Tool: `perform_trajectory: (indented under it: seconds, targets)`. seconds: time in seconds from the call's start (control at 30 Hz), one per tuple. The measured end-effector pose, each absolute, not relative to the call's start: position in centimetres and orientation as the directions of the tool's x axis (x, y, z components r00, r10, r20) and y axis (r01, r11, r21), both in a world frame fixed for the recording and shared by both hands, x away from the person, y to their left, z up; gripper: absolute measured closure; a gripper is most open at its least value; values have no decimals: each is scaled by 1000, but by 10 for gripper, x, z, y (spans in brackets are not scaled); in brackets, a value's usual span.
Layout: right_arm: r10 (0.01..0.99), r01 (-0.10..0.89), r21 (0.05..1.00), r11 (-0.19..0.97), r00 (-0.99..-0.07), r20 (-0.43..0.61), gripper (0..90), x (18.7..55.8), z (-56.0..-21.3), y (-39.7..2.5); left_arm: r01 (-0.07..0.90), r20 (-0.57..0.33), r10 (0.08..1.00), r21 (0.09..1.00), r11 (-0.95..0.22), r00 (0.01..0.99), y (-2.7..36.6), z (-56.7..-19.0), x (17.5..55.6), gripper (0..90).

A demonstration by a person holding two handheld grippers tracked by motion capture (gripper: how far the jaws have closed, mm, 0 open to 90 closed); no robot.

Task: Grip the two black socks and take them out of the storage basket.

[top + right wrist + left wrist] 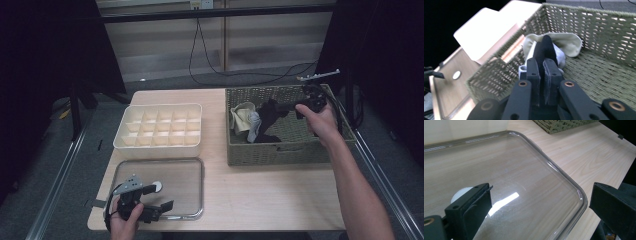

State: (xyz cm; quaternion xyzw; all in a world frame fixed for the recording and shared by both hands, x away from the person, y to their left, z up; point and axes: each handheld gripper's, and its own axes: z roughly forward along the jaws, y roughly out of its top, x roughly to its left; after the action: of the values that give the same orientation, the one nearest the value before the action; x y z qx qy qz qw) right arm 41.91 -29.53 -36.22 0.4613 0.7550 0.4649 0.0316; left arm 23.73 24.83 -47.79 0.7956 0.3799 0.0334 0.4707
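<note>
Black sock [545, 48] pinched between right gripper [543, 72] fingers above wicker basket [292, 150]; left gripper [159, 200] fingers spread.

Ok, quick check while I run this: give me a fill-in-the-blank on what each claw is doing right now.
1. The right claw is shut on a ____ sock.
2. That sock hangs above the woven ____, beside a cream sock.
3. The left claw is ____, over the clear lid.
4. The white divided organizer sits ____ of the basket in the high view.

Missing words: black; basket; open; left
</note>
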Motion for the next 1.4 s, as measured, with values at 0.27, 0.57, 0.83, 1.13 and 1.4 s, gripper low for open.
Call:
perform_trajectory:
  seconds: [0.27,0.57,0.83,1.13,1.4]
  targets:
    - [707,634,764,116,-593,385,845,412,-351,-298,574,-307,633,774,-269,710,248,-478,238,36]
    - [697,604,792,90,-606,383,845,403,-338,-304,572,-302,632,772,-277,714,247,-479,238,36]
    - [684,574,817,62,-620,384,844,399,-329,-305,567,-299,635,778,-270,713,244,-477,241,36]
    - [662,546,837,31,-639,392,843,395,-316,-302,562,-301,630,783,-265,716,244,-477,241,36]
    - [644,524,852,10,-655,395,845,390,-306,-300,559,-296,629,785,-269,719,244,-477,240,36]
